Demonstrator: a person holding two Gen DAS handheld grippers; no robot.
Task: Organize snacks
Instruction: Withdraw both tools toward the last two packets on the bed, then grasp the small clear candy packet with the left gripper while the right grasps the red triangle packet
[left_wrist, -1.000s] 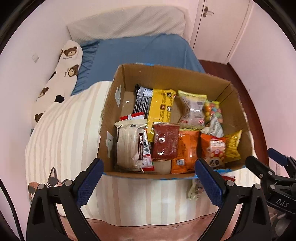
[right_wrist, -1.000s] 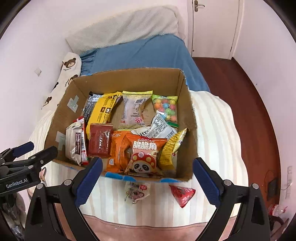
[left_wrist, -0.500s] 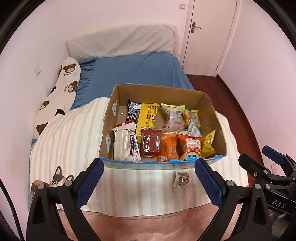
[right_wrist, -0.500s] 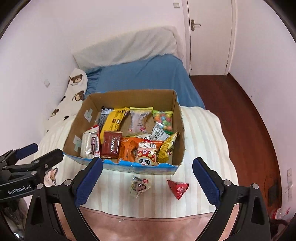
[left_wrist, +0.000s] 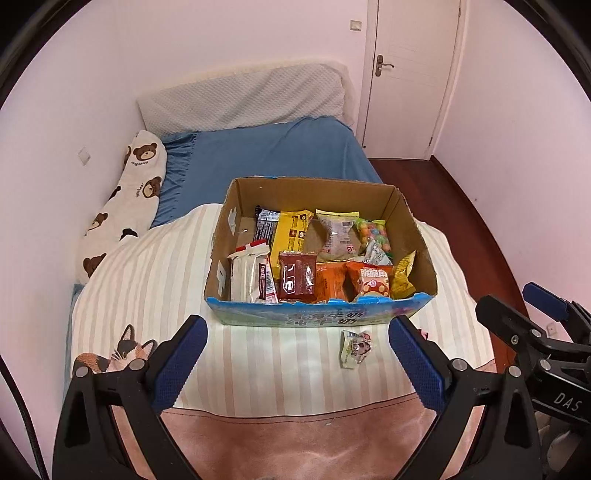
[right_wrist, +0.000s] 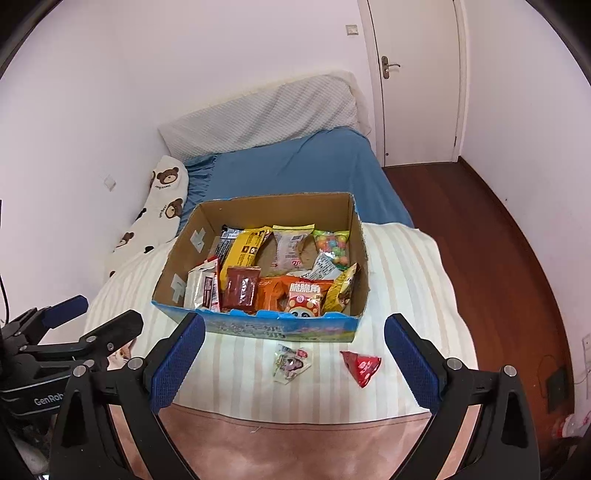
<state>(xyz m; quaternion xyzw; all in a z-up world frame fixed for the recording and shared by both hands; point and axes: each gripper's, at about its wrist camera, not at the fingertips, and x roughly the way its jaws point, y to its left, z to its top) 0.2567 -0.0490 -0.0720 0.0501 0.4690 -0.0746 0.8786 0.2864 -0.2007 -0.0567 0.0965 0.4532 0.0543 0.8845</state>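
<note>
Your left gripper is held low at the bottom of its own camera view, its two black fingers spread wide apart, the blue pads facing each other with nothing between them. Your right gripper sits in the same pose in its own view, jaws wide, blue pads bare and touching nothing. You hold the two side by side at about the same height: the right one shows at the right edge of the left camera view, and the left one shows at the left edge of the right camera view, both pointing forward.
</note>
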